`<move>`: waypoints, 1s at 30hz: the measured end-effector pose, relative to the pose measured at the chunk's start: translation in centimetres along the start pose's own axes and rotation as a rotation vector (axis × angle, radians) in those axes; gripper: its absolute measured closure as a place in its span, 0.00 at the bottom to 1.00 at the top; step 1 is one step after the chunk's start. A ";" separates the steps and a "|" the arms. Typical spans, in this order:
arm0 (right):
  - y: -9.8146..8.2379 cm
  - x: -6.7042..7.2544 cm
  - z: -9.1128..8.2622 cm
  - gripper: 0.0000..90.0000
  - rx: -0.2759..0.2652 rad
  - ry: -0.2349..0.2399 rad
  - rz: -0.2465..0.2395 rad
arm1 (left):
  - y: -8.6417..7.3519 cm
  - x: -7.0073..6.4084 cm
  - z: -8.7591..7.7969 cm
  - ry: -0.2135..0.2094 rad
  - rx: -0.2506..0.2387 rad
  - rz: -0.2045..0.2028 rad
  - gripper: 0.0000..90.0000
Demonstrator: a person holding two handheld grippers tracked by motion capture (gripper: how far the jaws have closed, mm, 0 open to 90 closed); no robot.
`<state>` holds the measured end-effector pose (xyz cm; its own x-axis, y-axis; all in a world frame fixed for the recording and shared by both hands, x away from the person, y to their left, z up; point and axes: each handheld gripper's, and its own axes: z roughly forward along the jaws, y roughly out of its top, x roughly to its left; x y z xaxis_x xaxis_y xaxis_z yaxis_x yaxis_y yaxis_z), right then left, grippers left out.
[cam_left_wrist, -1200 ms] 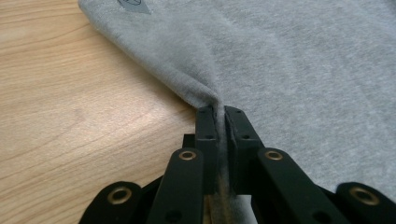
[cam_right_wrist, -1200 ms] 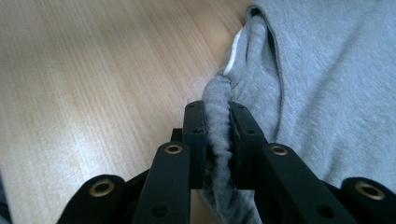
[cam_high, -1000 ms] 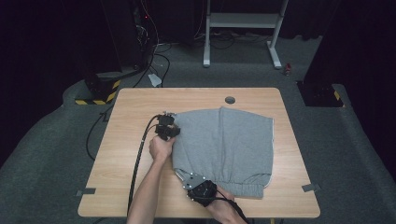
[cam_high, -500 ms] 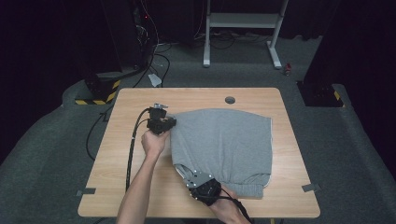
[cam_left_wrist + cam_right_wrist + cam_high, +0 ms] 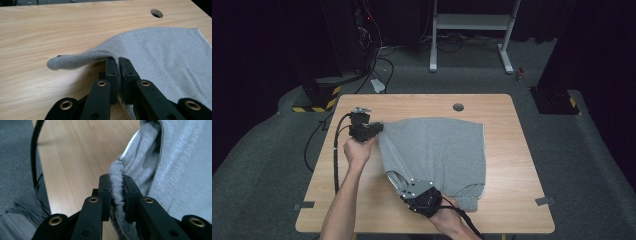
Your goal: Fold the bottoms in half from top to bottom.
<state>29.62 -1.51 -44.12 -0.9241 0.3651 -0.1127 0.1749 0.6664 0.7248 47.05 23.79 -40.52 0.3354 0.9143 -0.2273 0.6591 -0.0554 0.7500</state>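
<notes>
The left tool (image 5: 119, 65) pinches the far left corner of the grey sweatshirt (image 5: 437, 150). The right tool (image 5: 116, 192) bites a bunched edge at its near side. Held at both ends like this, the cloth can probably be pulled flat on the bench (image 5: 507, 200). No words can be read.

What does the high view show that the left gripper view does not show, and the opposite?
High view alone: the right tongs shut on the near edge of the grey garment, both of the person's forearms, the floor and a white stand behind the table. Left gripper view alone: the fabric pinched between closed jaws, a fold bulging sideways. Both: the left tongs, the garment, the wooden table and its round hole.
</notes>
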 end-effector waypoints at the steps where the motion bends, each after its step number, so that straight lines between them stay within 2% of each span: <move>1: 0.2 0.0 -0.2 0.89 -0.009 0.001 -0.003 | 0.4 0.1 -0.8 -0.024 -0.027 -0.033 0.96; 2: 0.6 0.0 -0.9 0.89 -0.049 -0.003 -0.006 | 0.6 0.1 -1.1 -0.019 -0.029 -0.037 0.96; 3: 0.6 0.0 -0.9 0.89 -0.049 -0.003 -0.006 | 1.0 -0.1 -1.5 -0.008 -0.029 -0.029 0.96; 6: 0.2 -0.3 -1.9 0.89 -0.111 -0.005 0.023 | 1.9 -1.4 -1.8 0.003 -0.031 0.024 0.96; 14: -2.0 -1.8 -3.5 0.88 -0.159 -0.033 0.090 | 3.5 -5.2 0.7 -0.018 -0.020 0.101 0.96; 22: -3.9 -2.6 -4.9 0.88 -0.164 -0.089 0.126 | 4.7 -8.8 2.2 -0.046 -0.040 0.177 0.96; 24: -4.3 -2.7 -5.2 0.88 -0.164 -0.098 0.137 | 4.9 -9.4 2.4 -0.056 -0.053 0.185 0.96; 27: -5.1 -2.9 -5.7 0.88 -0.180 -0.109 0.162 | 5.0 -10.0 2.8 -0.084 -0.073 0.166 0.96; 30: -5.6 -3.2 -5.9 0.88 -0.193 -0.112 0.180 | 5.1 -10.5 3.2 -0.090 -0.075 0.167 0.96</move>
<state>29.60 -10.28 -43.76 -0.8390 0.5428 -0.0371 0.2547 0.4521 0.8548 48.99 12.60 -36.27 0.4970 0.8551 -0.1476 0.5382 -0.1704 0.8254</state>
